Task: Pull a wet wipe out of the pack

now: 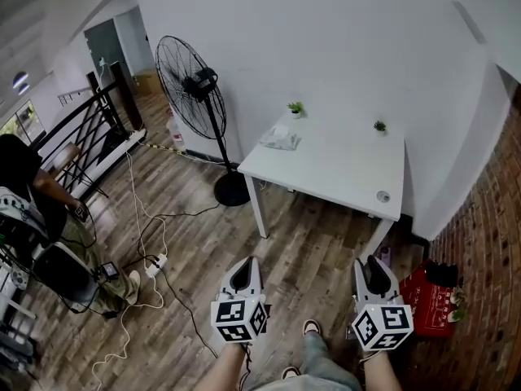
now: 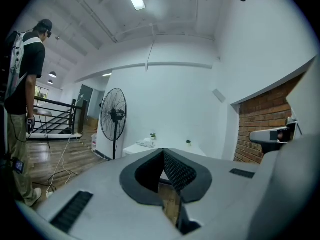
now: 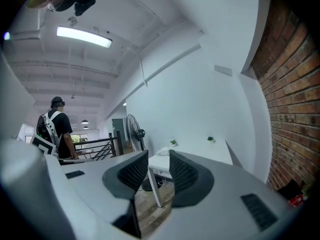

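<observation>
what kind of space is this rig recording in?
Probably an indoor loft-style studio or workshop: wood-plank floor, a brick wall, a white table near a pedestal fan, and a black railing at the room's edge.

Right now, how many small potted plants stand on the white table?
2. One potted plant stands at the far left corner of the table, just behind the wet wipe pack; the other stands near its far right edge. None seems hidden.
</observation>
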`<state>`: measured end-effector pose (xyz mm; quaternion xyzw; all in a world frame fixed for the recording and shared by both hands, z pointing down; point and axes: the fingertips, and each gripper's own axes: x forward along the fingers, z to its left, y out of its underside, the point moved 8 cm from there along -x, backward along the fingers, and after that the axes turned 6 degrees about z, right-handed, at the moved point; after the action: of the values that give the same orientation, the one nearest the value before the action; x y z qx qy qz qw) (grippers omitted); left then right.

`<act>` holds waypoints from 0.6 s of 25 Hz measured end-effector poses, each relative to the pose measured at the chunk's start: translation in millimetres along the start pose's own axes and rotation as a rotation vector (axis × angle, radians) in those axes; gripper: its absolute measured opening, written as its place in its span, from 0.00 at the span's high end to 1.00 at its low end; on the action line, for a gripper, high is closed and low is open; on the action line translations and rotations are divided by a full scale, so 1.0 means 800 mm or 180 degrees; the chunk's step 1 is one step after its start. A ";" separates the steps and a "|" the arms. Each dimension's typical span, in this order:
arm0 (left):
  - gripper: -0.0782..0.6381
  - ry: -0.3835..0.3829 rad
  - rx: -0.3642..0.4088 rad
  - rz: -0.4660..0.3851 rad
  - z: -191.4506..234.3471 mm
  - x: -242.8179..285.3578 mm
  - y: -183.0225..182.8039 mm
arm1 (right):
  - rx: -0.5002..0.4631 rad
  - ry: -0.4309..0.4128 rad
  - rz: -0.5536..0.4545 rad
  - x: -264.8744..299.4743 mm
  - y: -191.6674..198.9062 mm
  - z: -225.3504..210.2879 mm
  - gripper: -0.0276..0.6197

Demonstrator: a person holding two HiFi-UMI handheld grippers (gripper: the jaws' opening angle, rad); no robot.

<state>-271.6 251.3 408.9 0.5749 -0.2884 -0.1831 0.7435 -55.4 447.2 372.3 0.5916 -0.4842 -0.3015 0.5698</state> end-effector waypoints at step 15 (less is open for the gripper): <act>0.89 -0.0283 -0.0091 -0.0043 0.017 0.200 -0.058 | -0.0133 -0.0319 0.0094 0.209 -0.069 -0.080 0.75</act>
<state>-155.0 132.0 401.3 0.5575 -0.3147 -0.2176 0.7368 73.8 311.4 362.1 0.5564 -0.5144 -0.3324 0.5615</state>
